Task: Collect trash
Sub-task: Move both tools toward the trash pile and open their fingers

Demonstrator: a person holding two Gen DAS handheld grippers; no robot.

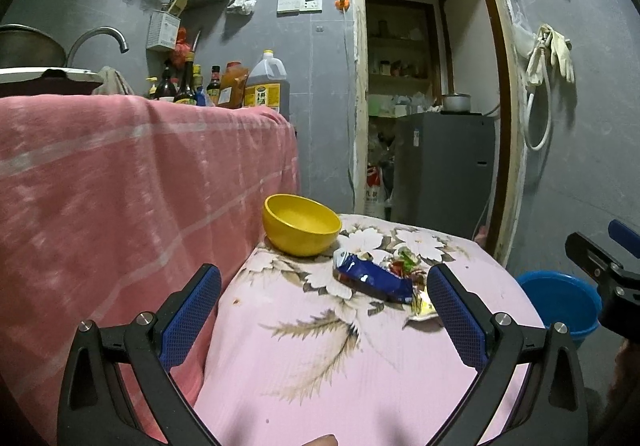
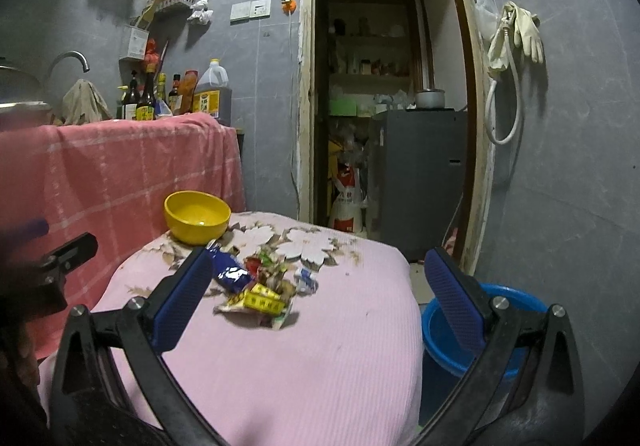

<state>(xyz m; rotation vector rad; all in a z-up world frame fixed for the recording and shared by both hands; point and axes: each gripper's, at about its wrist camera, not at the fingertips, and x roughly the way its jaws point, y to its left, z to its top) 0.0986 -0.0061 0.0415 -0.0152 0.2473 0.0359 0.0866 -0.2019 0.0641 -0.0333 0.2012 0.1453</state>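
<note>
Right now I hold the left gripper [image 1: 324, 302] and the right gripper [image 2: 320, 286] with jaws spread wide and empty over the pink floral cloth [image 2: 280, 358]. Ahead of both, the wrapper pile [image 2: 260, 286] lies nearer my left gripper's right jaw; beyond sits a yellow bowl [image 1: 300, 224], a blue bucket [image 2: 444, 346] off right.

Blue bucket [image 2: 452, 330] (half behind claw) hidden.

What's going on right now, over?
Both hand-held grippers, left and right, open, empty. Wrapper pile on pink cloth, untouched. Yellow bowl beside it; path clear.
</note>
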